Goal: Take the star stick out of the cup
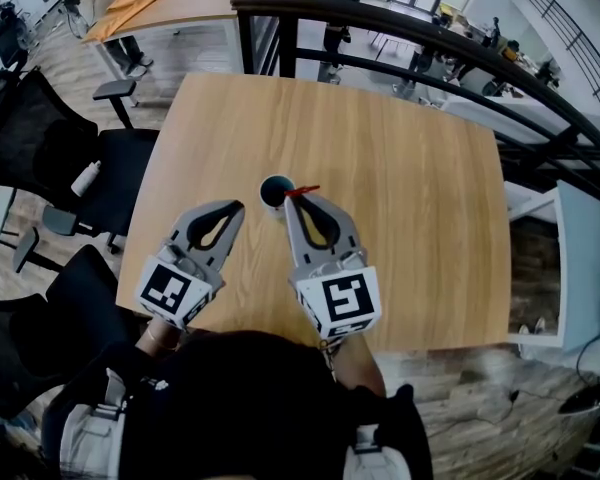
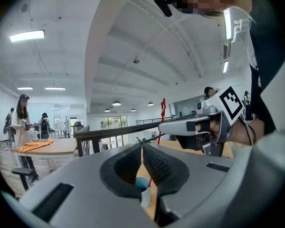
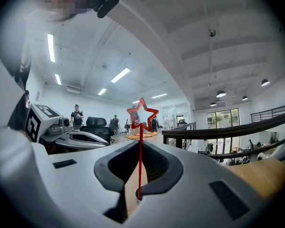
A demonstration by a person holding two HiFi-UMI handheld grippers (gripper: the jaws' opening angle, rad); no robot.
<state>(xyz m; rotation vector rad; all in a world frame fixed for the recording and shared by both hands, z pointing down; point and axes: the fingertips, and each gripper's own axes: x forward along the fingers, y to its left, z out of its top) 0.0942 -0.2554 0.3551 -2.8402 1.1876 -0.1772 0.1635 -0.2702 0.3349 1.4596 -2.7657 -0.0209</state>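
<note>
Right tongs (image 3: 141, 146) pinch star stick (image 3: 139, 160) mid-shaft; its foot sits inside cup (image 1: 276, 192) on bench (image 1: 420, 258). Left tongs (image 2: 142, 147) pressed together, empty. Advice: lift straight up so the cup doesn't tip.

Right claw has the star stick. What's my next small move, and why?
Probably lift the right claw straight up. It is shut on the star stick, yet the left gripper view shows the stick's lower end inside the cup.
</note>
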